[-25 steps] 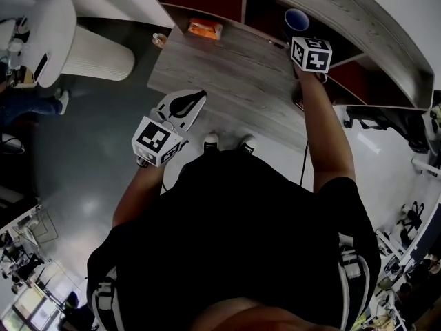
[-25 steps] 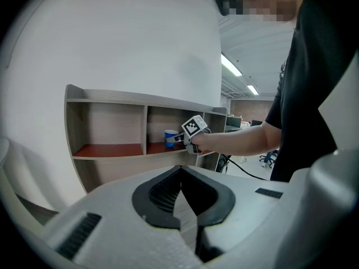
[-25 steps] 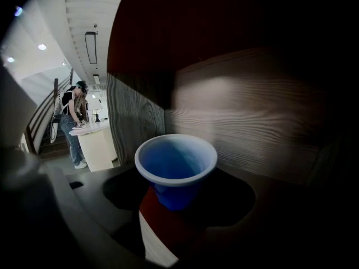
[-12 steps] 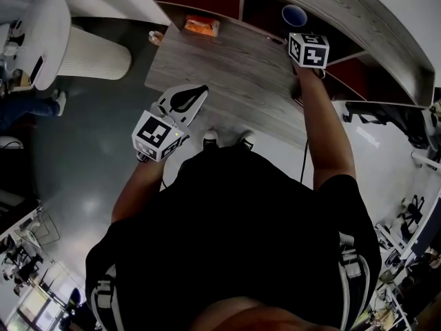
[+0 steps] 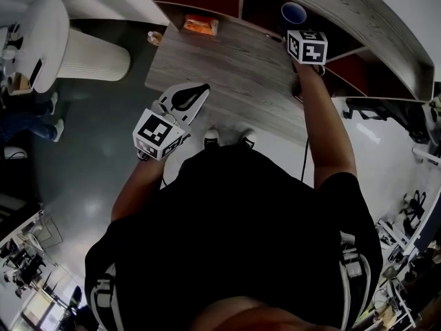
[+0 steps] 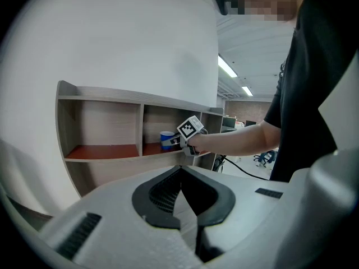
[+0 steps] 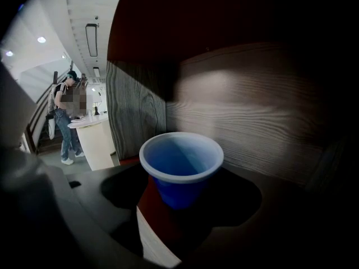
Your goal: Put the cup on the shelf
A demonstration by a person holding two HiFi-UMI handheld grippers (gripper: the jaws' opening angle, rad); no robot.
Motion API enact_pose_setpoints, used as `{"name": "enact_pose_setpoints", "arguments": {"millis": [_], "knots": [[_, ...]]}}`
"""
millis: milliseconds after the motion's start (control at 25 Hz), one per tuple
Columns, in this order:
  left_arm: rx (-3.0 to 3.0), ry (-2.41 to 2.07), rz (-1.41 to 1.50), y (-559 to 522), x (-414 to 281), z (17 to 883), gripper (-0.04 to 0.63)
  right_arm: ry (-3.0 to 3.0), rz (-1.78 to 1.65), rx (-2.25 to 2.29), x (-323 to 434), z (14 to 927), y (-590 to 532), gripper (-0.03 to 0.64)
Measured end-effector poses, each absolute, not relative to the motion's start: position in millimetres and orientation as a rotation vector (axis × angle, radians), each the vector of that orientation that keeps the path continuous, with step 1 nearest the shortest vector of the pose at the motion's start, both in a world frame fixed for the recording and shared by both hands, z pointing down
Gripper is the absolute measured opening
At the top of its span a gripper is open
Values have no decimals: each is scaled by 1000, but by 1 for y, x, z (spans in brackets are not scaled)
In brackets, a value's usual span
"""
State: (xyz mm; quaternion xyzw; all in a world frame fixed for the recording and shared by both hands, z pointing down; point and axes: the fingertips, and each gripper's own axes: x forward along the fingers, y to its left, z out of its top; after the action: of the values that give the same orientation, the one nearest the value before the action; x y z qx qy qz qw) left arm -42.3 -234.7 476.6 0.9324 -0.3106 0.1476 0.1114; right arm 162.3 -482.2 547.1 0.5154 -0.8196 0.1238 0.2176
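Observation:
A blue cup (image 7: 181,167) stands upright on the red floor of a shelf (image 7: 252,111) compartment. My right gripper (image 7: 182,200) reaches into that compartment with a jaw on each side of the cup. Its jaws are opening, and a dark gap shows on both sides of the cup. From above, the cup (image 5: 294,12) sits just beyond the right gripper (image 5: 299,29). My left gripper (image 5: 196,92) hangs shut and empty over the table's near edge. The left gripper view shows its shut jaws, the left gripper (image 6: 180,175) low in the frame, and the cup (image 6: 166,139) far off in the shelf.
A grey wooden table (image 5: 227,67) stands against the shelf (image 5: 358,26). An orange packet (image 5: 202,25) and a small bottle (image 5: 156,38) lie at its far left end. A white rounded counter (image 5: 69,43) stands to the left. A person (image 7: 64,122) stands far off.
The right gripper and the cup have stayed at the same shelf compartment, shifting only slightly. The left gripper has hardly moved.

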Motion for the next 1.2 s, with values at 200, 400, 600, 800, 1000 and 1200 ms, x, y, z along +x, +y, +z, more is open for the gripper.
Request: {"name": "enact_pose_setpoints", "arguments": {"millis": [200,400,600,800,1000,1200], "knots": [[2744,-900,432,-230,-44,476,17,-2259,347,1444,164,547,-479,334],[2749,-900,422,-225,-50,475,17,-2238,358,1461,170,548,-465,334],[2770,-886,413,-218,-52,470,17,-2235,387,1478,177,545,-438,334],[2811,-844,405,-207,-52,462,17,-2270,414,1521,182,524,-396,334],[2839,-824,393,-195,-54,455,18,-2360,371,1492,163,492,-351,331],[2873,-785,379,-181,-54,449,17,-2452,328,1464,143,452,-308,185]]}}
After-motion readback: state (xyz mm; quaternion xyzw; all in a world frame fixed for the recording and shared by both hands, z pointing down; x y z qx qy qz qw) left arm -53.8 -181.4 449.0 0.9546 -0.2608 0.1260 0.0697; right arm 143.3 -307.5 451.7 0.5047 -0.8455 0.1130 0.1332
